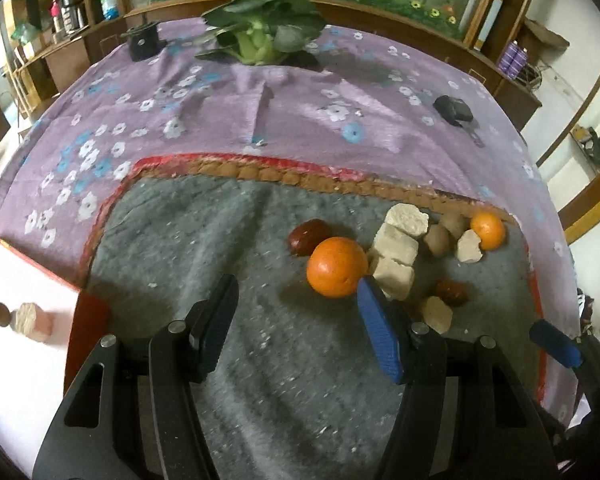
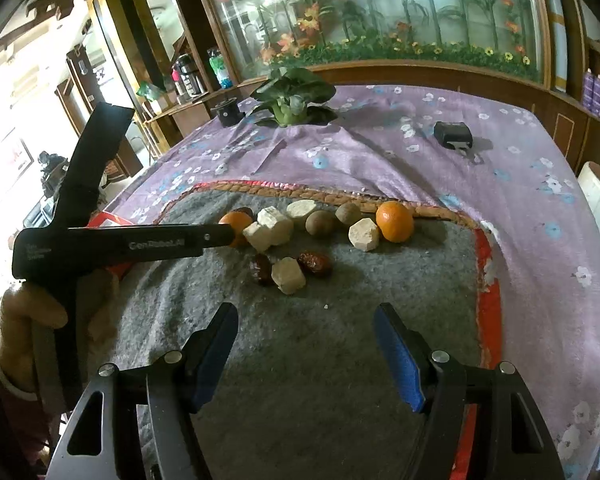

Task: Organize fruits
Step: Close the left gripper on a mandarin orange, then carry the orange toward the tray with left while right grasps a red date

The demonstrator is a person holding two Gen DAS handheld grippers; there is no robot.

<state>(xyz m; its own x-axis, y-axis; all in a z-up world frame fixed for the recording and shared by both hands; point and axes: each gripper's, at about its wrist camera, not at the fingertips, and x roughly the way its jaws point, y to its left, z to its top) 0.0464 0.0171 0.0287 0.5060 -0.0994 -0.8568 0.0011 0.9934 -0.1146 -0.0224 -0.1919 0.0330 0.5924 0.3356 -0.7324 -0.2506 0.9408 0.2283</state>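
left gripper (image 1: 296, 328): jaws apart, empty | right gripper (image 2: 306, 356): jaws apart, empty | big orange (image 1: 337, 267): on grey mat (image 1: 180, 240), just ahead of left gripper, touching its blue finger | likely left's pick; right farther back

Domestic dining or living room. Table under a purple floral tablecloth (image 2: 440, 184), grey felt mat (image 2: 300, 320) at centre frame. Dark wooden shelving (image 2: 172, 92) at upper left, stocked with a thermos flask (image 2: 189, 74) and bottles. Glass-fronted wooden cabinet with a bamboo and flower design (image 2: 380, 16) across the top. Leafy plant (image 2: 292, 98) at the table's far edge.
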